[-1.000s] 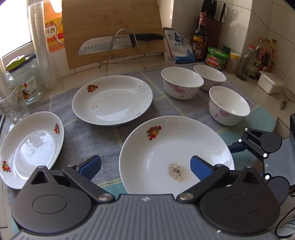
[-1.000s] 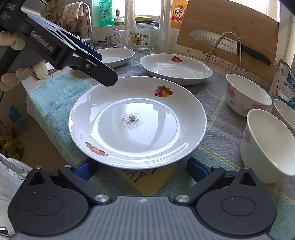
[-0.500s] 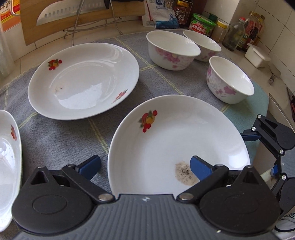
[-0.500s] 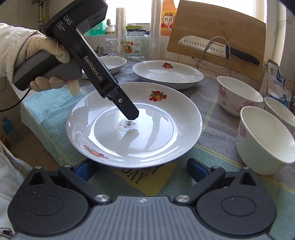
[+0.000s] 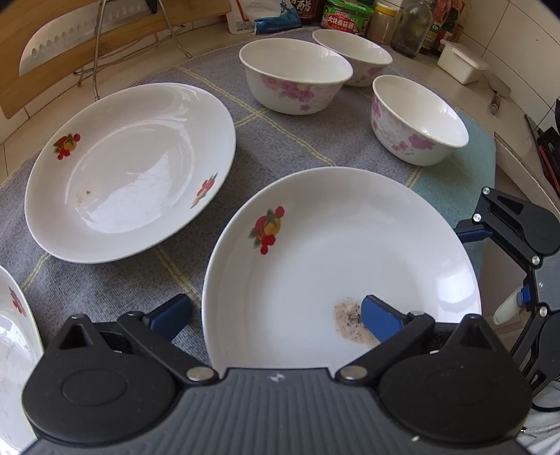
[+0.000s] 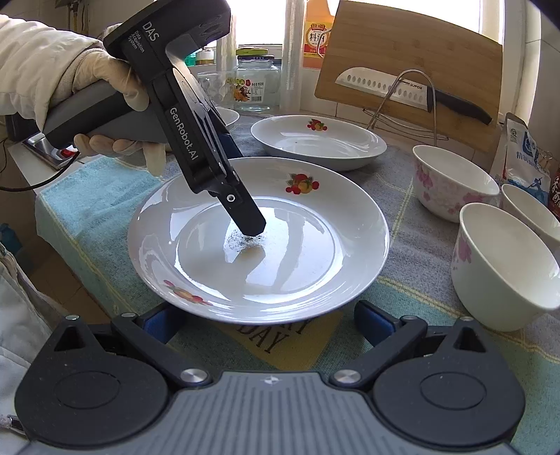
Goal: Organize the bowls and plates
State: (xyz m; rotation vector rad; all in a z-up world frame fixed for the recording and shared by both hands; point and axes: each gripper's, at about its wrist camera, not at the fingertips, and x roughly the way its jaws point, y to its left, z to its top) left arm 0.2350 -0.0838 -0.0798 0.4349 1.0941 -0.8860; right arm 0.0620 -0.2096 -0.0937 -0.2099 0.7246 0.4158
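A white plate with a fruit print and a dark smudge point(image 5: 336, 252) lies nearest me on the cloth; it also shows in the right wrist view point(image 6: 280, 245). My left gripper point(image 5: 276, 315) is open and straddles its near left rim, one finger over the smudge and one outside on the cloth. My right gripper point(image 6: 260, 323) is open, low at the plate's opposite edge. A second plate point(image 5: 129, 168) lies behind, and a third plate point(image 5: 14, 332) at far left. Three white bowls with pink flowers point(image 5: 295, 75) point(image 5: 418, 119) point(image 5: 353, 56) stand at the right.
A cutting board with a knife on a wire stand point(image 6: 409, 66) leans at the back. Jars, bottles and a packet point(image 5: 346, 15) line the back right. A glass jar point(image 6: 257, 82) stands by the window. The counter edge is near my right gripper.
My left gripper moved forward and down onto the near plate; its right finger now reaches inside the rim over the smudge. My right gripper stayed by the plate's edge.
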